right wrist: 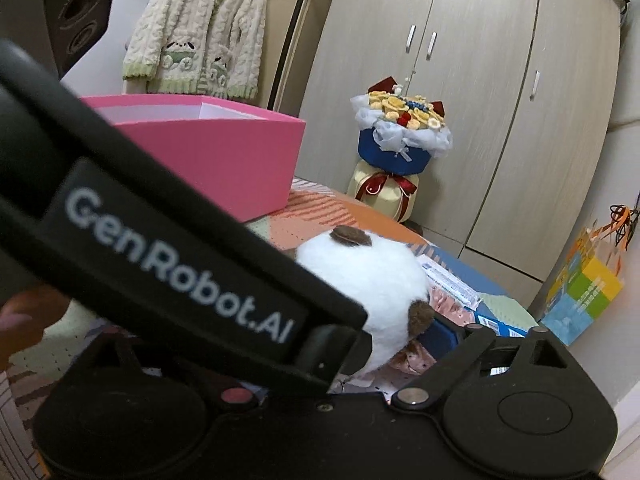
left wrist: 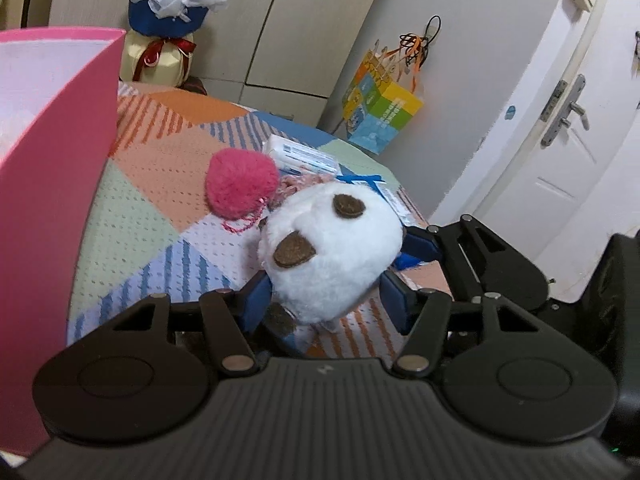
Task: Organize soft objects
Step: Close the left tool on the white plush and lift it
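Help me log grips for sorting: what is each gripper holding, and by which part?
The left gripper holds the white plush toy by its lower sides, between the blue fingers. The right gripper stands open, holding nothing.

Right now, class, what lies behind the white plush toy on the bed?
Behind the white plush toy: a pink pompom, pink yarn and white packets. The toy covers whatever lies directly beneath it.

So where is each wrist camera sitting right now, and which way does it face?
Left wrist: rides the left gripper, looking down its blue pads at the white plush they squeeze; the right gripper shows at right.
Right wrist: rides the right gripper, facing the wardrobe; the left gripper crosses the frame, fingertips at left.
Shared: plush, pink box, bouquet.
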A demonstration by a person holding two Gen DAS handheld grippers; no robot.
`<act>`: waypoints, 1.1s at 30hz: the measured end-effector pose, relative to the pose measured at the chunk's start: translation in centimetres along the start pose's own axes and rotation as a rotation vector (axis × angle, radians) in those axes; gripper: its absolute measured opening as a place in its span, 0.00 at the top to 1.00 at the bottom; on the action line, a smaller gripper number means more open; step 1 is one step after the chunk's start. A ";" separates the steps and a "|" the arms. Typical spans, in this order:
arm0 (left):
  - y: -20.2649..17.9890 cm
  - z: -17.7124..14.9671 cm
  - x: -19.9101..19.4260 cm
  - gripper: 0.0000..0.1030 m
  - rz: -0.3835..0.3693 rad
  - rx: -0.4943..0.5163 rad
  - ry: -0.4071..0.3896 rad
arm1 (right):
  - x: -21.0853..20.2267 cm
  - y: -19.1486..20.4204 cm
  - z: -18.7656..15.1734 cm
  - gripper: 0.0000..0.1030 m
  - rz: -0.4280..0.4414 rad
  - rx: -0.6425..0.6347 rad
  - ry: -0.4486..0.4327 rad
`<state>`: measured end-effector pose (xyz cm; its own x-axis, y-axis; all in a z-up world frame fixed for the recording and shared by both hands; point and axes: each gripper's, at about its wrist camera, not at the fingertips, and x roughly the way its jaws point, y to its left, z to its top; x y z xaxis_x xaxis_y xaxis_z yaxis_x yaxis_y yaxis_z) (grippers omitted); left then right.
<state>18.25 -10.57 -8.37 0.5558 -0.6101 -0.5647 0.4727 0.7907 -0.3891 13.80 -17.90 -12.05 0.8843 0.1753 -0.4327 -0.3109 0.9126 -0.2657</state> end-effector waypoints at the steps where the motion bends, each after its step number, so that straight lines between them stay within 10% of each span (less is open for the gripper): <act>1: 0.1 0.0 0.0 0.43 -0.007 -0.010 0.007 | 0.0 0.1 -0.1 0.02 -0.002 -0.010 0.003; 21: 1.8 0.0 1.6 0.41 0.014 -0.087 -0.020 | 1.2 0.0 -0.8 0.02 -0.008 -0.125 0.032; 24: 1.4 -0.1 1.7 0.46 0.027 -0.063 -0.021 | 1.7 -1.2 -0.7 0.20 0.016 -0.071 0.050; 33: -0.3 -0.7 -0.6 0.47 0.042 0.009 -0.036 | -0.1 0.1 -0.8 0.23 -0.018 -0.109 0.002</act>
<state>17.30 -10.42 -8.41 0.5993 -0.5779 -0.5540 0.4542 0.8153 -0.3592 13.36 -18.11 -12.75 0.8896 0.1581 -0.4286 -0.3307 0.8701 -0.3654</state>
